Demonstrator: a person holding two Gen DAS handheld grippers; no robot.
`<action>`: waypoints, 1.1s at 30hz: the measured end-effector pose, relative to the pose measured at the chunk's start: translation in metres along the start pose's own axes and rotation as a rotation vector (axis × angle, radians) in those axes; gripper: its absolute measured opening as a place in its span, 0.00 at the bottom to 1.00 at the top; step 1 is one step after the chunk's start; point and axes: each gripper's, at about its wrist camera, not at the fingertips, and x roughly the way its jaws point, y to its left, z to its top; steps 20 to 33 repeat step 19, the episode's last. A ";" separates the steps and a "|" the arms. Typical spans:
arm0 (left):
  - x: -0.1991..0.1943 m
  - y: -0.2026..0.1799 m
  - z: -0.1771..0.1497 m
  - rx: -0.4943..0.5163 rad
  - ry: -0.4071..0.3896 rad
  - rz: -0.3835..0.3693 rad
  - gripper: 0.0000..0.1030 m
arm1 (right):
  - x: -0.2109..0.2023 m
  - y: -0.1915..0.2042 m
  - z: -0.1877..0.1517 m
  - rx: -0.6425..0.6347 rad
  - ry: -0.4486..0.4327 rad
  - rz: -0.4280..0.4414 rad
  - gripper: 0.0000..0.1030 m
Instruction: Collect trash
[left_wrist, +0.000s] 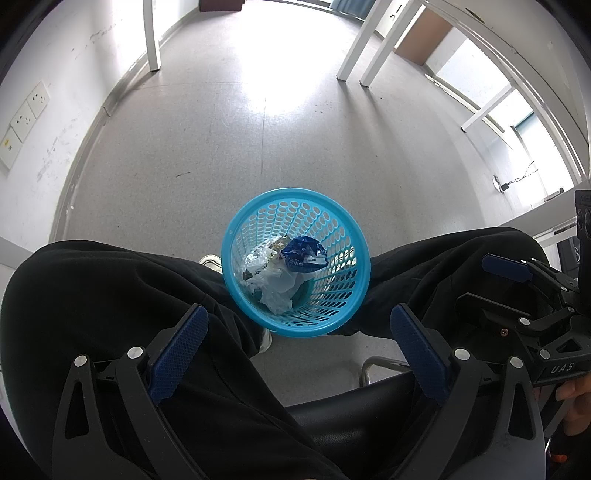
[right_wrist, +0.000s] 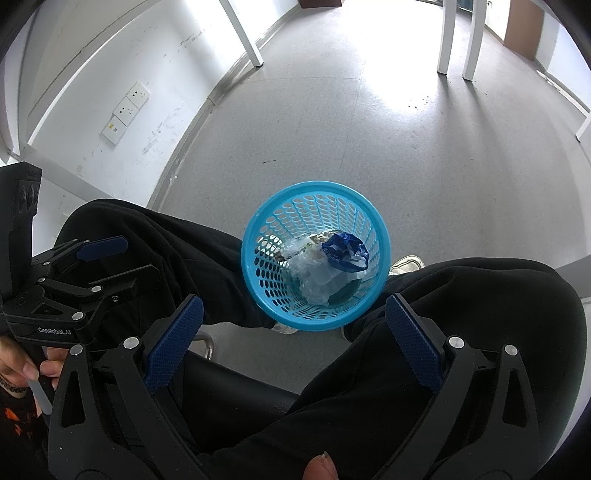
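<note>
A blue perforated plastic basket (left_wrist: 291, 192) (right_wrist: 314, 184) stands on the grey floor between a seated person's knees. Inside it lie a crumpled dark blue wrapper (left_wrist: 304, 253) (right_wrist: 345, 253) and clear plastic bags (left_wrist: 275, 291) (right_wrist: 317, 280). My left gripper (left_wrist: 299, 354) hovers above and nearer than the basket, open, nothing between its blue pads. My right gripper (right_wrist: 293, 343) is likewise open and empty over the basket. Each gripper also shows in the other's view: the right gripper (left_wrist: 476, 280) at the right edge, the left gripper (right_wrist: 136, 258) at the left edge.
The person's legs in black trousers (left_wrist: 110, 295) (right_wrist: 480, 314) flank the basket, over a black chair seat (left_wrist: 351, 413). White table legs (left_wrist: 152, 37) (right_wrist: 445, 37) stand farther back. A white wall with sockets (right_wrist: 125, 110) runs along the left.
</note>
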 end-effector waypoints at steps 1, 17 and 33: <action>0.000 0.000 0.001 0.000 0.000 0.000 0.94 | 0.000 0.000 0.000 0.000 0.000 0.000 0.92; 0.001 0.001 -0.003 -0.002 0.006 -0.002 0.94 | 0.001 0.004 -0.001 -0.002 0.002 0.003 0.92; 0.002 0.002 -0.005 -0.005 0.009 0.003 0.94 | 0.001 0.004 -0.002 -0.002 0.002 0.003 0.92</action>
